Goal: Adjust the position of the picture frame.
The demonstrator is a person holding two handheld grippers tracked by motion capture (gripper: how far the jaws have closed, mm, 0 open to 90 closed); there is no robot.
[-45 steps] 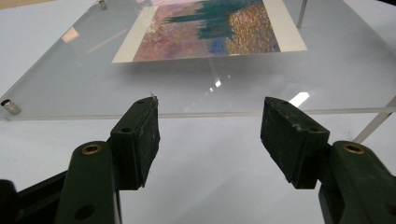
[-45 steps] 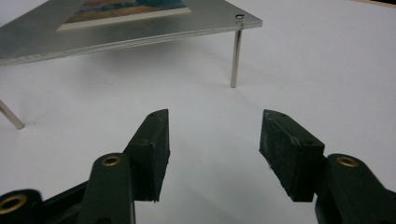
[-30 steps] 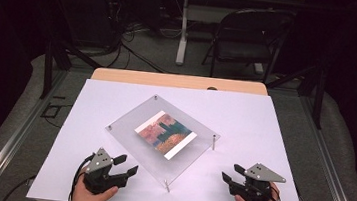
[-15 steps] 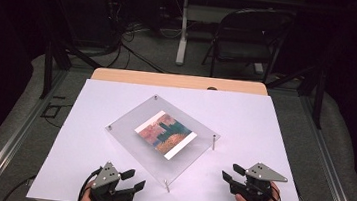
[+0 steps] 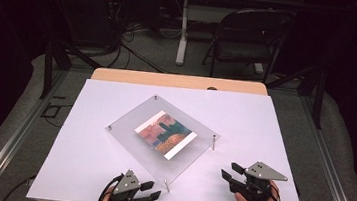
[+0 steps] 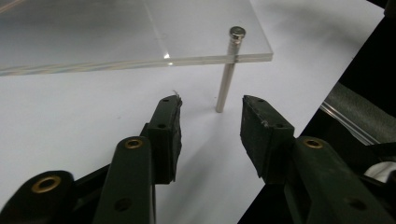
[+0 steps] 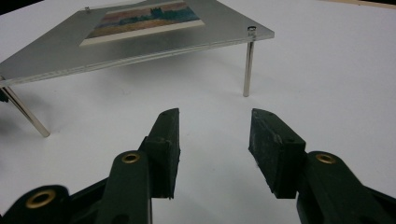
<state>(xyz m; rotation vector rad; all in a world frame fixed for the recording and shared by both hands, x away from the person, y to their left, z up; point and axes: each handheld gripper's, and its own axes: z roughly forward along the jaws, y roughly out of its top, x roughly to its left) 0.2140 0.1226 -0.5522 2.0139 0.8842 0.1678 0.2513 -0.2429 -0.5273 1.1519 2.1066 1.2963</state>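
Note:
A clear acrylic plate (image 5: 128,125) with a colourful picture (image 5: 165,134) on it stands on thin metal legs on the white table. My left gripper (image 5: 153,190) is at the table's front edge, open, its jaws just having been closing with nothing between them. In the left gripper view the plate's front corner leg (image 6: 227,74) stands just beyond the left gripper (image 6: 210,105). My right gripper (image 5: 228,170) rests at the front right, open and empty, its jaws having closed a little. It points at the plate (image 7: 56,51), short of the right corner leg (image 7: 248,65).
The white sheet (image 5: 282,141) covers a wooden tabletop (image 5: 178,80) showing at the far edge. Beyond it are a dark folding chair (image 5: 246,37) and cables on the floor. Another plate leg (image 7: 25,114) slants at the left in the right gripper view.
My left gripper has slid right along the front edge toward the plate's front corner leg, and its jaws have narrowed. The right gripper has stayed in place.

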